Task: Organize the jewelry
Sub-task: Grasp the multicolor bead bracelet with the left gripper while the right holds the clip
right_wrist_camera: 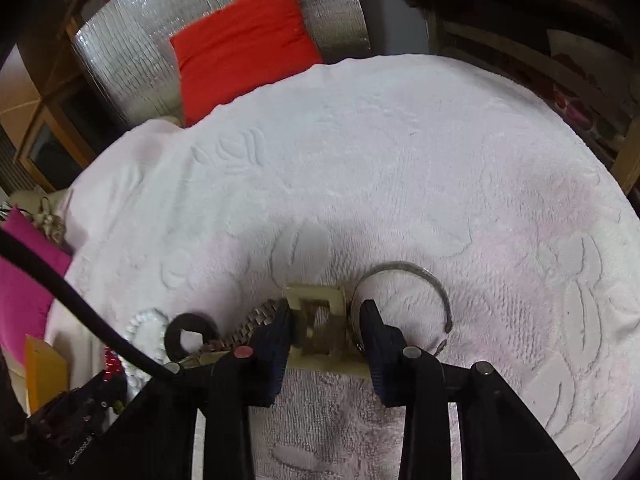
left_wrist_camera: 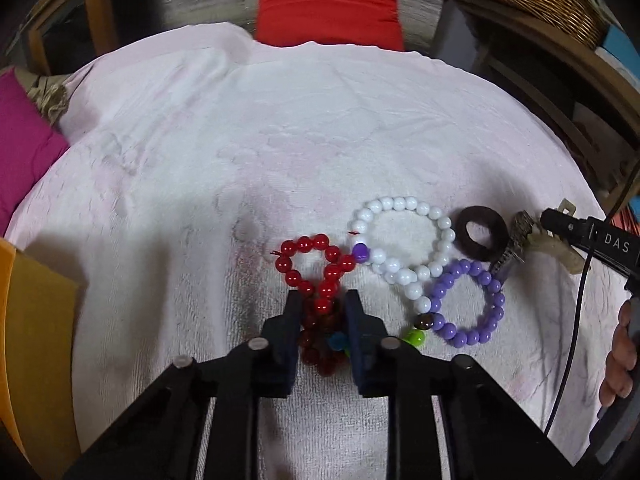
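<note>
Tilting downward, left tongs (left_wrist_camera: pixel 322 300) pinch red bracelet (left_wrist_camera: pixel 316 272) (twisted).

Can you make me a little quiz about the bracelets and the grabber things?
1. What colour is the bead bracelet between the left gripper jaws?
2. True or false: the white bracelet overlaps the purple bracelet.
3. The right gripper jaws sit either side of: A) the dark ring, B) the beige clasp, C) the metal bangle.

Key: 1 red. 2 true. 3 B.
</note>
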{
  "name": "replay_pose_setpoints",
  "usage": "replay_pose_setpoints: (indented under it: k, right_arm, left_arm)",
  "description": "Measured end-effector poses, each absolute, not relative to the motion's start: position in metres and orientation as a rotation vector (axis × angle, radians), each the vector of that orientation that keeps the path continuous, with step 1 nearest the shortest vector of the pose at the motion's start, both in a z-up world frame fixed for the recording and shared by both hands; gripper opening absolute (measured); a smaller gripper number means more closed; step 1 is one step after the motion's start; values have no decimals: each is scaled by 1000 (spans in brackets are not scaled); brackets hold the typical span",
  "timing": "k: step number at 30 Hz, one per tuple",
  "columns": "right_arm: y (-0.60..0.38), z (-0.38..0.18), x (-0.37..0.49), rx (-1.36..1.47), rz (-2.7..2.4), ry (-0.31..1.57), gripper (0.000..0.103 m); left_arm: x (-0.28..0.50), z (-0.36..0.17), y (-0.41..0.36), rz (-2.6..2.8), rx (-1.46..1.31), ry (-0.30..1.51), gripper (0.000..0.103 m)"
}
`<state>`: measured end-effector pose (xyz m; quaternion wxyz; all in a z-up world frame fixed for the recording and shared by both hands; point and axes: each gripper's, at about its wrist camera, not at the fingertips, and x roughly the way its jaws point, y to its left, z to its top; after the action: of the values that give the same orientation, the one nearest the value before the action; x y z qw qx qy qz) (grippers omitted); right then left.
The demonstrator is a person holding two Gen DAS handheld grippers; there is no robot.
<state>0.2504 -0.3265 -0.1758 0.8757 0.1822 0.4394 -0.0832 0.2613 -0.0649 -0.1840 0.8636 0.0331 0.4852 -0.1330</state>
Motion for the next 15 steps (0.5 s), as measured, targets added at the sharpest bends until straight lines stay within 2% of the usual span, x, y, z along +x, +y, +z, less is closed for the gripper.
replay_pose_setpoints:
  k: [4, 5, 15]
  right_arm:
    - [-320, -169, 243, 353, -171, 901, 32]
    - [-319, -167, 240, 352, -168, 895, 32]
    - [-323, -140, 197, 418, -79, 812, 32]
  left_arm:
    - [257, -179, -63, -320, 56, 1006, 14]
    - [254, -175, -62, -332, 53, 998, 10]
    - [212, -151, -51, -407, 67, 937, 10]
